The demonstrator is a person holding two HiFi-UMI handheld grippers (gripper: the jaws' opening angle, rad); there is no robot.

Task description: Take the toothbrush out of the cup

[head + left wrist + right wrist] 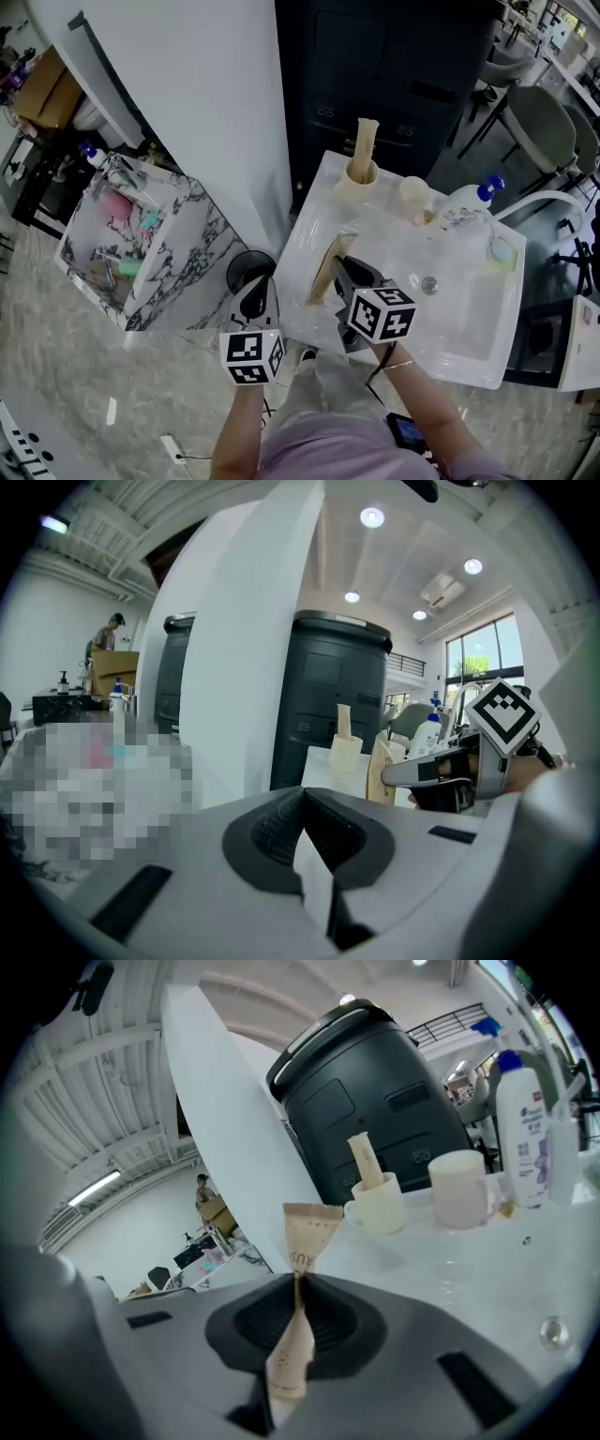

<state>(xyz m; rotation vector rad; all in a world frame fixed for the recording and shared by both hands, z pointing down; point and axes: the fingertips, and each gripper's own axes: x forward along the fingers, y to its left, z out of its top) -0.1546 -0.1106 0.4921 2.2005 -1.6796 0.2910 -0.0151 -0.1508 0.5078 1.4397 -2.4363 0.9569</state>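
Note:
A cream cup [357, 184] stands at the back of the white sink counter [309, 234] with a paper-wrapped toothbrush [364, 141] upright in it. My right gripper [339, 266] is over the counter's left part, shut on another tan paper-wrapped toothbrush [324, 274]. In the right gripper view the wrapper [304, 1237] is pinched between the pads, with the cup [380, 1209] beyond it. My left gripper [257, 284] hovers beside the counter's left edge, shut and with nothing in it. From the left gripper view the cup [343, 754] shows ahead and the right gripper [394, 774] at right.
A second pale cup [413, 197] and a white pump bottle [466, 206] stand right of the cup. The basin with its drain [429, 284] lies to the right. A black bin [249, 271] sits under the left gripper. A marble table [202, 248] with clutter stands at left.

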